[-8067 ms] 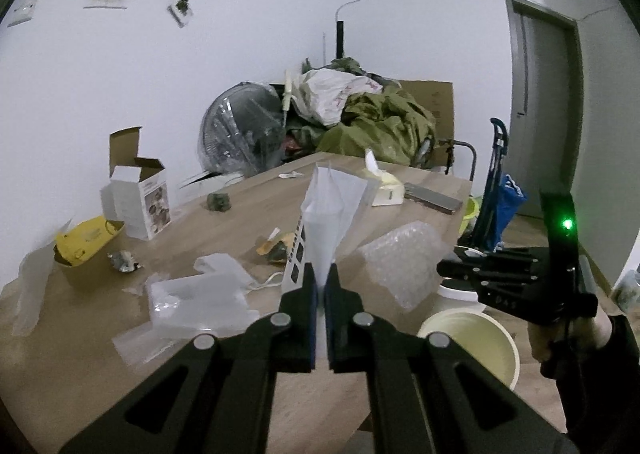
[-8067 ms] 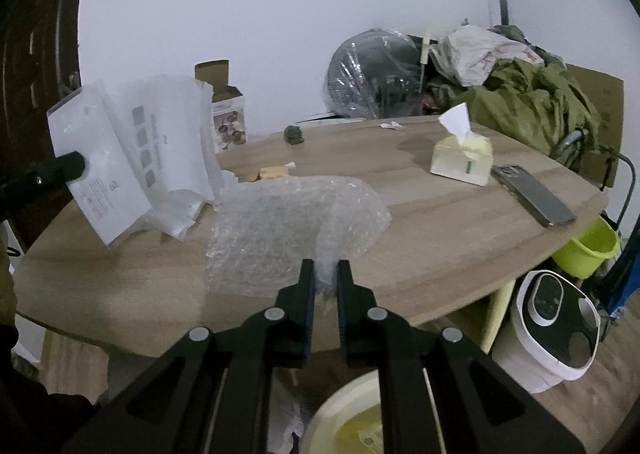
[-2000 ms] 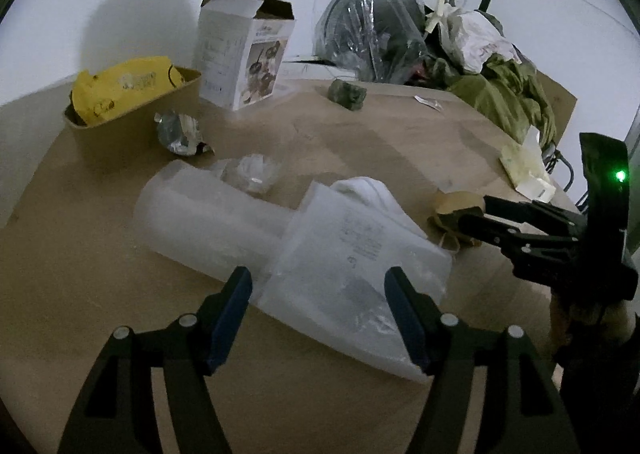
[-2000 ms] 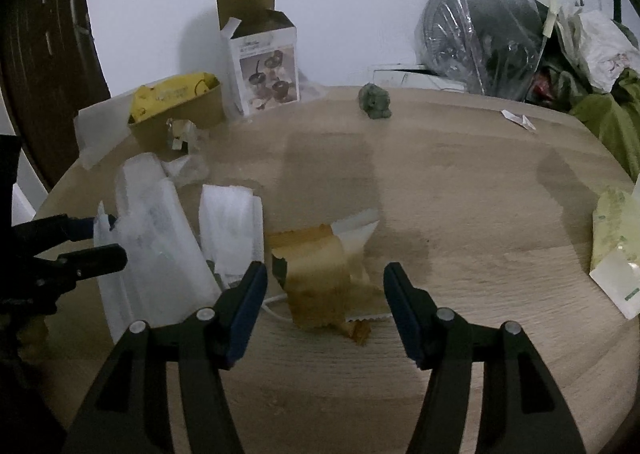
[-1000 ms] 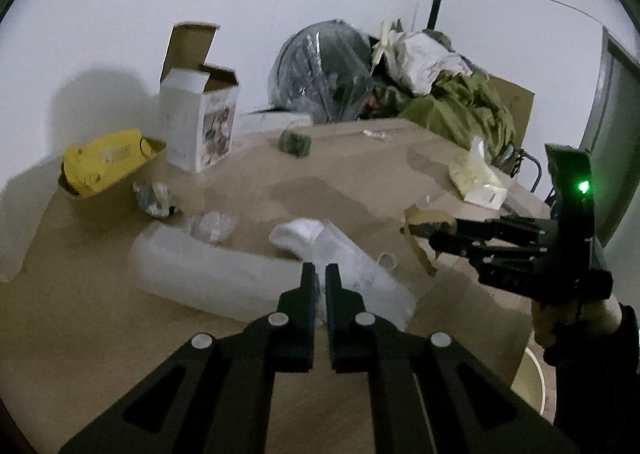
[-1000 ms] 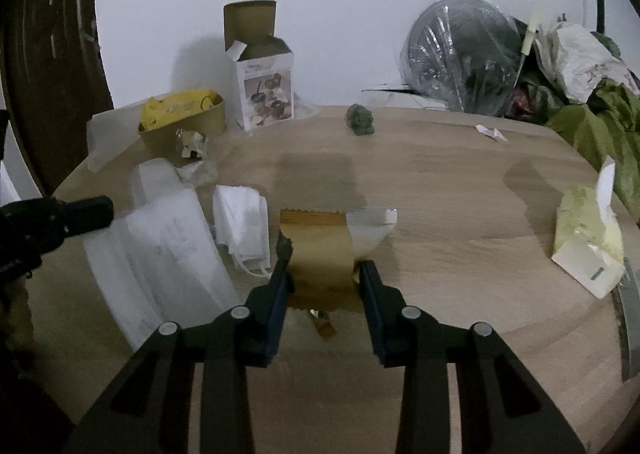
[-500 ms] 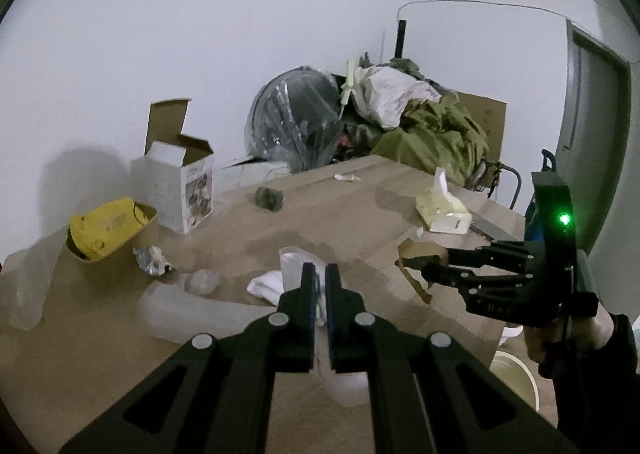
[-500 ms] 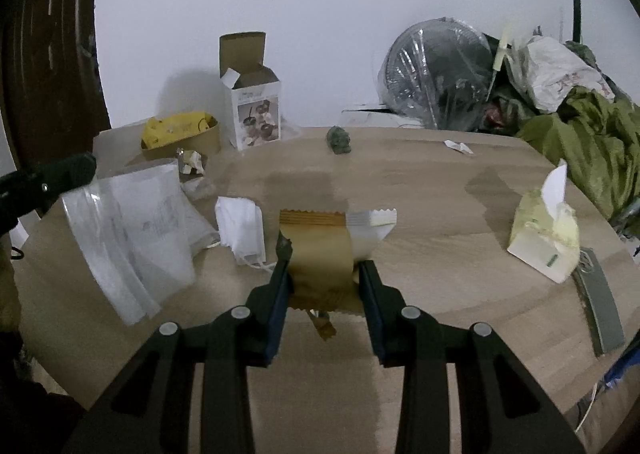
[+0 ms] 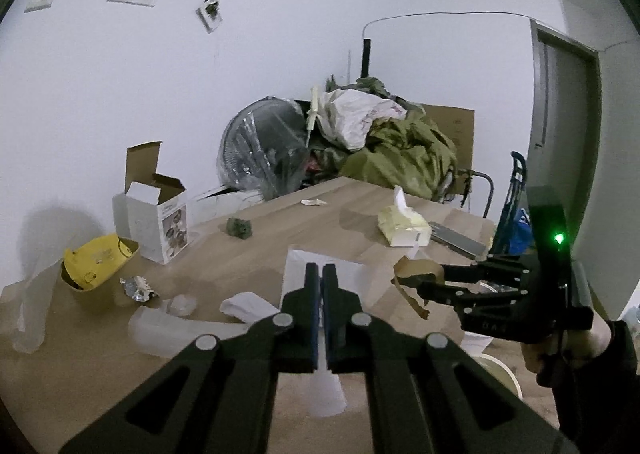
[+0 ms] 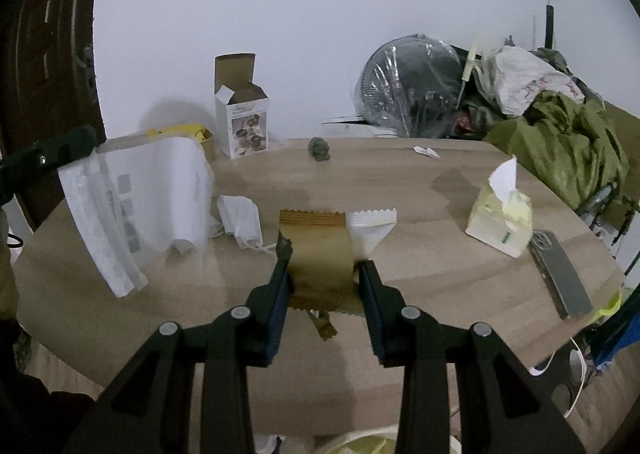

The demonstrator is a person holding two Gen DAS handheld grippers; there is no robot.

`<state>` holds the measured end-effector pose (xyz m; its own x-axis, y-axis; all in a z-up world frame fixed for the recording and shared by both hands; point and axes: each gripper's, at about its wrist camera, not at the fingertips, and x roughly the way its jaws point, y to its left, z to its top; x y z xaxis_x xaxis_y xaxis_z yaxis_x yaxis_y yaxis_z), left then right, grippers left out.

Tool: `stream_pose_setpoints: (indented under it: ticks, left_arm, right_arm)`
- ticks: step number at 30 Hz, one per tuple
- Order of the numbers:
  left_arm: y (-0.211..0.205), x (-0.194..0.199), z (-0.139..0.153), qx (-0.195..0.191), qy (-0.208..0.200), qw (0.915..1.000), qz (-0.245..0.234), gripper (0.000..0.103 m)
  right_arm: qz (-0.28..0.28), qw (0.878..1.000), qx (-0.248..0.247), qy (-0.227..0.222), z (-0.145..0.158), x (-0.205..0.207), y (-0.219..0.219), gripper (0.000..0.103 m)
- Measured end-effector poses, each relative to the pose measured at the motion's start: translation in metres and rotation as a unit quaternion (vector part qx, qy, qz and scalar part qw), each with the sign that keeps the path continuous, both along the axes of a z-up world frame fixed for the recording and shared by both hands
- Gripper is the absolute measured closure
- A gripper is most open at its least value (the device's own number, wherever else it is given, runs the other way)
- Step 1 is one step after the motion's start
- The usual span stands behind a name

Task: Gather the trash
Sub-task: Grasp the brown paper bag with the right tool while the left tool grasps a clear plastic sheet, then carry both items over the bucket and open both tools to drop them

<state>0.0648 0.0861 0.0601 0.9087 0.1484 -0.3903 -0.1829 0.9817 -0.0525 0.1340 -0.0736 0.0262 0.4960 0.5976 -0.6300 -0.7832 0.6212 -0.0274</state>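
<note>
My left gripper (image 9: 321, 274) is shut on a clear plastic bag (image 9: 352, 274), held edge-on above the wooden table (image 9: 280, 222); the bag also shows in the right wrist view (image 10: 140, 198), hanging from the left gripper (image 10: 86, 140). My right gripper (image 10: 322, 272) is shut on a brown and white snack wrapper (image 10: 320, 242), lifted off the table; the wrapper also shows in the left wrist view (image 9: 412, 274). More trash lies on the table: a white mask (image 10: 240, 220), a long clear plastic sleeve (image 9: 176, 328), a foil scrap (image 9: 136, 288).
A cream bin (image 9: 500, 370) stands on the floor below the table edge, right. On the table: open white carton (image 10: 240, 122), yellow packet in a box (image 9: 96, 258), tissue pack (image 10: 502, 218), phone (image 10: 560, 274), small green lump (image 10: 319, 148). A wrapped fan (image 10: 412, 86) and piled clothes stand behind.
Both grippers have risen and pulled back from the table with their loads. The plastic bag has lifted off the table and now hangs free from the left gripper.
</note>
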Motion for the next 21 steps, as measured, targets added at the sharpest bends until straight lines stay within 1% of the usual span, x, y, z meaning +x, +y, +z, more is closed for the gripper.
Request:
stream_pose_setpoints:
  ticks: [10, 21]
  left_arm:
    - [-0.035, -0.012, 0.007, 0.014, -0.017, 0.9991, -0.035, 0.102]
    - [-0.077, -0.009, 0.005, 0.019, -0.02, 0.9957, -0.088, 0.102]
  right_arm:
    - [-0.029, 1.0, 0.004, -0.011, 0.005, -0.024, -0.041, 0.07]
    - [-0.077, 0.997, 0.004, -0.015, 0.002, -0.044, -0.095, 0.07]
